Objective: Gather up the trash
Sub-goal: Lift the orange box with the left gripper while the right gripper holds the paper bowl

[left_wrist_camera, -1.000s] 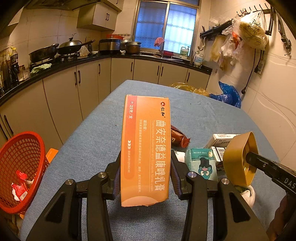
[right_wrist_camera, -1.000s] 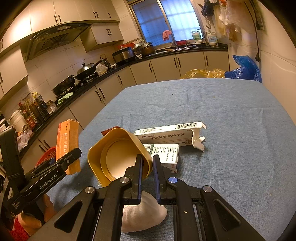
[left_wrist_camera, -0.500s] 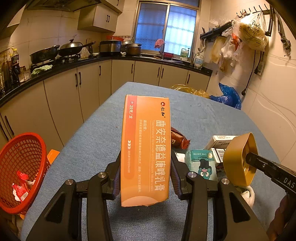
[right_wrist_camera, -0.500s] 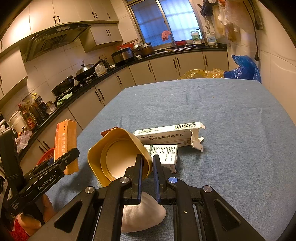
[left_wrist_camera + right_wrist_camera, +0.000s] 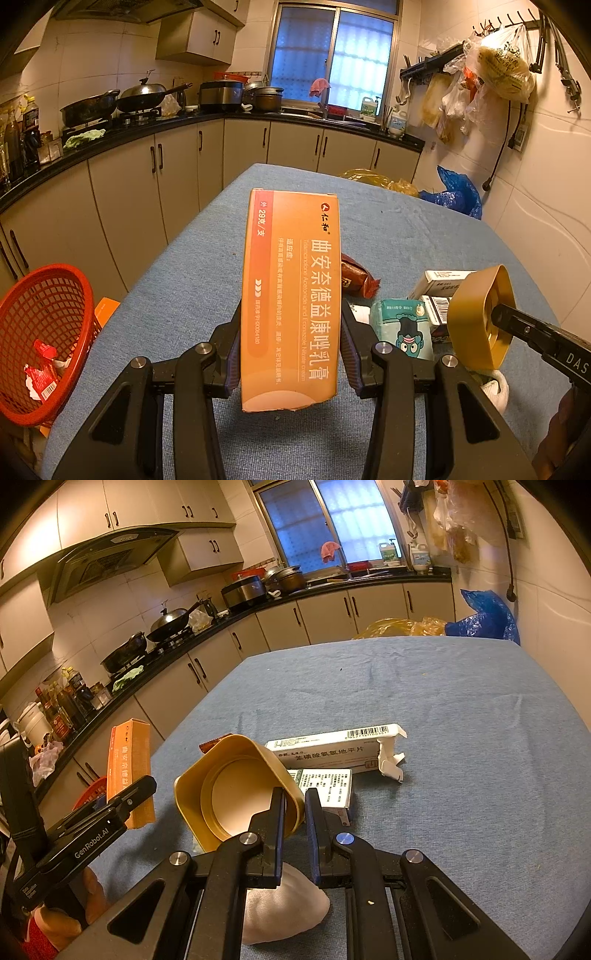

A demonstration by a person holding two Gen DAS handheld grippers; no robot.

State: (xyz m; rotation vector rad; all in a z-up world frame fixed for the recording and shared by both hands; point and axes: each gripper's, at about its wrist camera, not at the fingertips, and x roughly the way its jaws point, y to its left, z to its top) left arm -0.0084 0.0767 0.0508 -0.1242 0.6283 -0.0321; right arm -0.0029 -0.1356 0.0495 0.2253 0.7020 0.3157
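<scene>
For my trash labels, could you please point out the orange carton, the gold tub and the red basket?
orange carton [image 5: 291, 295]: left wrist view, middle of its printed face.
gold tub [image 5: 236, 794]: right wrist view, inner base.
red basket [image 5: 55, 295]: left wrist view, mesh wall.

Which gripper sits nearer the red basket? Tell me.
Left. The left gripper, holding the orange box, is beside the red basket; the right gripper, clamping the gold container, is farther away.

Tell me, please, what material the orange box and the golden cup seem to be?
Orange box: printed cardboard with a slight sheen, judging by its folded edges and flat panels. Golden cup: probably coated paper or thin plastic; its smooth, faintly glossy wall leaves that open.
</scene>
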